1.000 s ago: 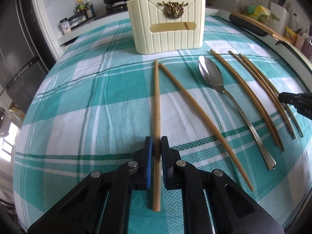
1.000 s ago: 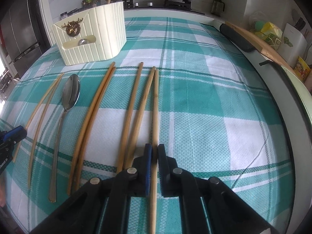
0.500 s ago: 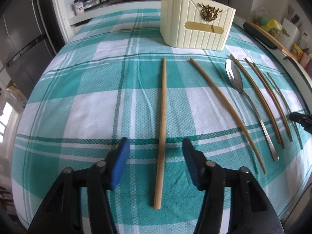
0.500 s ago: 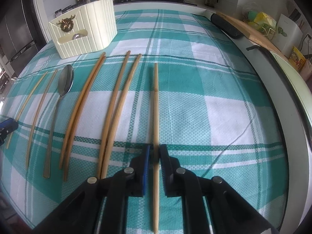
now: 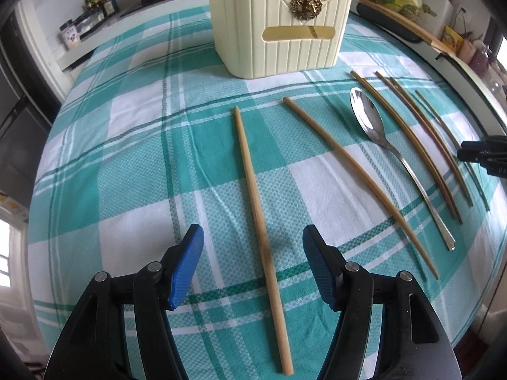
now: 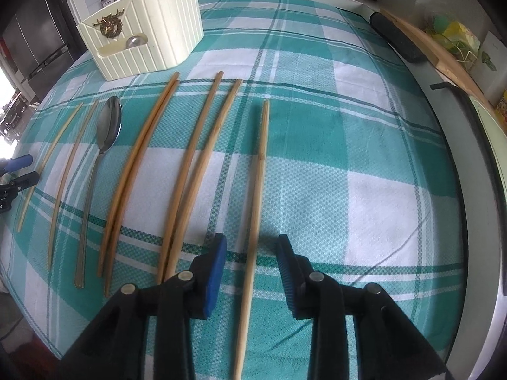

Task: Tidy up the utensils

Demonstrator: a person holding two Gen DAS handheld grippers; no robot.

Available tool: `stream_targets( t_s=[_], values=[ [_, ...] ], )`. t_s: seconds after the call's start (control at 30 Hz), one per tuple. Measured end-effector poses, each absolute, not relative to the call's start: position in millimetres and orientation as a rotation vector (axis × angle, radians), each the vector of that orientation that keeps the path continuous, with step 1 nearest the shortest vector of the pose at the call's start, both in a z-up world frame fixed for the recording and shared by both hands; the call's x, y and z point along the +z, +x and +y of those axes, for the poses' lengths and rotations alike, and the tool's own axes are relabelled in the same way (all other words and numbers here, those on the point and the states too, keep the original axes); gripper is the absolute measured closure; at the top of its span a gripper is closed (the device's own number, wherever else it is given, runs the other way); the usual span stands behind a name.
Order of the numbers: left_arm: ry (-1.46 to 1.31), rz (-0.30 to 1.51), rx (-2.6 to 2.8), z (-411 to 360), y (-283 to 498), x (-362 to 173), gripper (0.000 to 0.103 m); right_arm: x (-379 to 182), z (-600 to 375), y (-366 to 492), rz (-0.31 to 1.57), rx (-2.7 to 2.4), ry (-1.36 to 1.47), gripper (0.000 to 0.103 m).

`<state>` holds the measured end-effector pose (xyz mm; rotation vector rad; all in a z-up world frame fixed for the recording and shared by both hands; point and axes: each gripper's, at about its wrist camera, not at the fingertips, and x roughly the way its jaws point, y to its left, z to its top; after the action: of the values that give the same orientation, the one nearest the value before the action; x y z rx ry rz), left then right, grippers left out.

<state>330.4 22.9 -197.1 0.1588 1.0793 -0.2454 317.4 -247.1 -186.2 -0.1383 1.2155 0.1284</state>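
A cream utensil holder [image 5: 279,31] stands at the far side of the teal checked cloth. My left gripper [image 5: 252,234] is open, and a bamboo chopstick [image 5: 253,190] lies flat on the cloth between its jaws, untouched. To its right lie another chopstick [image 5: 348,164], a metal spoon [image 5: 367,117] and several more chopsticks [image 5: 412,145]. In the right wrist view my right gripper [image 6: 252,239] has its jaws opening around a chopstick [image 6: 259,174] that rests on the cloth, with the pads clear of it. Two chopstick pairs [image 6: 202,158] and the spoon [image 6: 109,126] lie to its left.
The holder [image 6: 142,38] shows a spoon bowl through its slot. A wooden board with a black handle [image 6: 399,41] lies along the right table edge. Pans on a stove and spice jars [image 5: 95,0] stand behind the table. The left gripper's fingers [image 6: 19,171] show at the far left.
Both grippers were shut on a chopstick a second ago and have let go. The left jaws spread wide and drew back; the right jaws parted after shifting their chopstick away from the pair.
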Motion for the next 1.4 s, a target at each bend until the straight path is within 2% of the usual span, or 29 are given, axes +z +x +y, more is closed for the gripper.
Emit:
stream_targets(
  t_s=[0.43, 0.57, 0.63, 0.67, 0.7, 0.93, 1.4],
  values=[
    [0.180, 1.123, -0.232, 15, 393, -201, 0.040, -190, -243, 377, 1.246, 0.164, -0.138, 0.069],
    [0.162, 1.140, -0.218, 17, 414, -203, 0.051, -192, -238, 403, 1.241, 0.155, -0.146, 0.069],
    [0.158, 1.143, -0.218, 16, 419, -203, 0.060, -192, -236, 414, 1.233, 0.145, -0.149, 0.071],
    [0.159, 1.140, -0.223, 15, 420, -203, 0.075, -192, -235, 417, 1.230, 0.139, -0.155, 0.080],
    [0.162, 1.135, -0.228, 13, 420, -202, 0.095, -192, -234, 420, 1.228, 0.133, -0.158, 0.096],
    [0.068, 1.083, -0.192, 27, 419, -191, 0.099, -176, -237, 412, 1.142, 0.134, -0.066, 0.097],
    [-0.097, 0.784, -0.217, 70, 333, -79, 0.099, -53, -223, 324, 0.801, 0.231, -0.032, 0.096]
  ],
)
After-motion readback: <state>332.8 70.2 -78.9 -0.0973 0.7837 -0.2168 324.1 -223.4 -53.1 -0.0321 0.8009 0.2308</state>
